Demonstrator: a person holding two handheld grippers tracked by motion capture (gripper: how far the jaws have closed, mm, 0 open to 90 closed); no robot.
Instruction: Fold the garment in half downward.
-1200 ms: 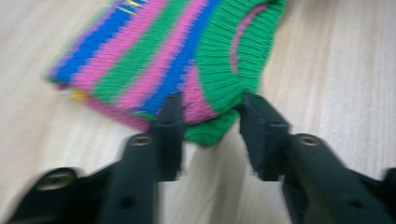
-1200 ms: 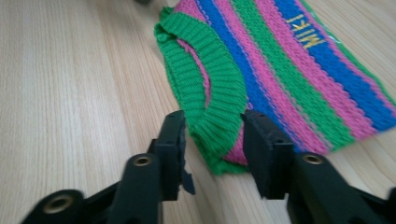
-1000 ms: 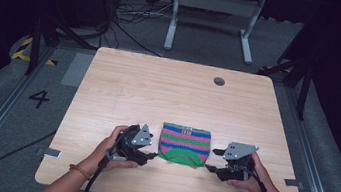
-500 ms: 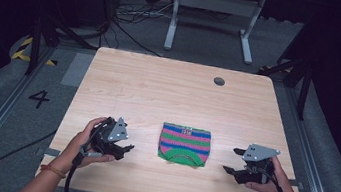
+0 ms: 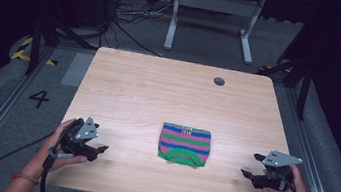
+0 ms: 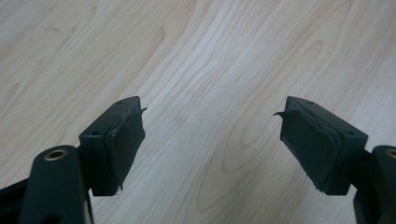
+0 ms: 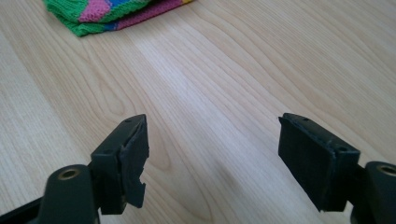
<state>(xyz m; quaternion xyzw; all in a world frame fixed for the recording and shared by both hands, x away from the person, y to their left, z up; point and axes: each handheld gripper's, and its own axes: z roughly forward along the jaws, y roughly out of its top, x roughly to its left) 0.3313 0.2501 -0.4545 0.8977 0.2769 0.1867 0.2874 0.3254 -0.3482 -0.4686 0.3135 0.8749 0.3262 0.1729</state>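
A folded knitted garment (image 5: 185, 144) with pink, blue and green stripes lies flat on the wooden table (image 5: 159, 89), near the front middle. My left gripper (image 5: 103, 149) rests by the front left corner, well to the left of the garment. Its jaws (image 6: 210, 112) have just been opening and stand open over bare wood. My right gripper (image 5: 243, 173) is by the front right edge, apart from the garment. Its jaws (image 7: 212, 119) have also just been opening, with nothing between them. A corner of the garment (image 7: 112, 11) shows ahead of them.
A round cable hole (image 5: 219, 81) sits at the table's back right. Beyond the table stand a white metal frame (image 5: 215, 11) and loose cables (image 5: 129, 17) on the floor. A painted number 4 (image 5: 39, 99) marks the floor at the left.
Both hands have drawn outward from the garment's sides, the left one leftward and the right one rightward. The garment lies still in the middle.
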